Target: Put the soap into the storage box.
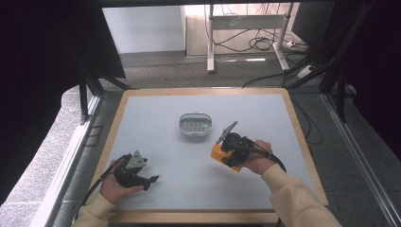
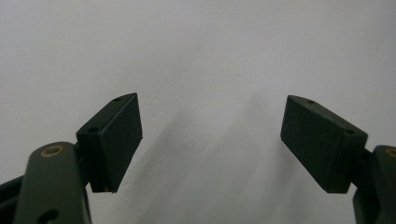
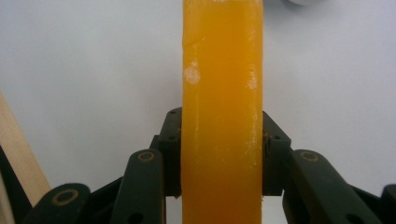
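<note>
The right gripper (image 1: 226,150) has an orange bar (image 1: 218,152), probably soap, clamped between its jaws, and it sits a little right of the middle of the surface (image 1: 156,118), toward the near edge. In the right gripper view the bar (image 3: 222,112) stands up straight between the pads, which press flat on its two broad faces, so the hold looks square and firm. Just beyond it, about the centre of the surface, waits a small white dish with a slotted floor (image 1: 195,124), apart from the bar; my guess is the bar is gripped by its sides so it can be lowered into that dish. The left gripper (image 1: 152,180) rests near the front left corner, well away from both. Its jaws stand wide apart with nothing between them, just the bare grey top beneath.
</note>
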Demonstrator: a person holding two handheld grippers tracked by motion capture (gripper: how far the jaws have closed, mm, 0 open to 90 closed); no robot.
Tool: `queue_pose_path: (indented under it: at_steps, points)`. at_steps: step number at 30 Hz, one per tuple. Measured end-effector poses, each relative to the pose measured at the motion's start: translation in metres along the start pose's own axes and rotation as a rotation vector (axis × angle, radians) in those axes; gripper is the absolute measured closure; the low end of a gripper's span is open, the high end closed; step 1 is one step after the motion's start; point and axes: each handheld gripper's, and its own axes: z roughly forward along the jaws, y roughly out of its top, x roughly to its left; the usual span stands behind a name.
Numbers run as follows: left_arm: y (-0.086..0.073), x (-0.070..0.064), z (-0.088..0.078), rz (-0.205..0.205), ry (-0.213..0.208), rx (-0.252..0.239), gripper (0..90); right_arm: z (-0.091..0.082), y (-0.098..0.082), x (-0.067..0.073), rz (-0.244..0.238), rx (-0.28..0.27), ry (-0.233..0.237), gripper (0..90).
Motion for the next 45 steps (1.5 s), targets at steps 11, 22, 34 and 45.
queue_pose_path:
  at_steps: [11,22,34,45]
  points:
    - [0.000,0.000,0.000,0.000,-0.001,0.003,20.7,-0.004,0.006,-0.006,-0.026,-0.018,-0.002,61.8]
    - [0.000,0.001,0.000,0.001,-0.001,0.002,20.6,-0.008,0.015,-0.015,-0.042,-0.047,0.002,61.8]
    - [0.000,0.000,0.002,0.005,-0.007,0.014,20.6,-0.011,0.025,-0.022,-0.058,-0.063,0.008,61.8]
    - [0.000,0.001,0.001,0.001,-0.011,0.010,20.6,-0.013,0.032,-0.035,-0.063,-0.079,0.018,61.8]
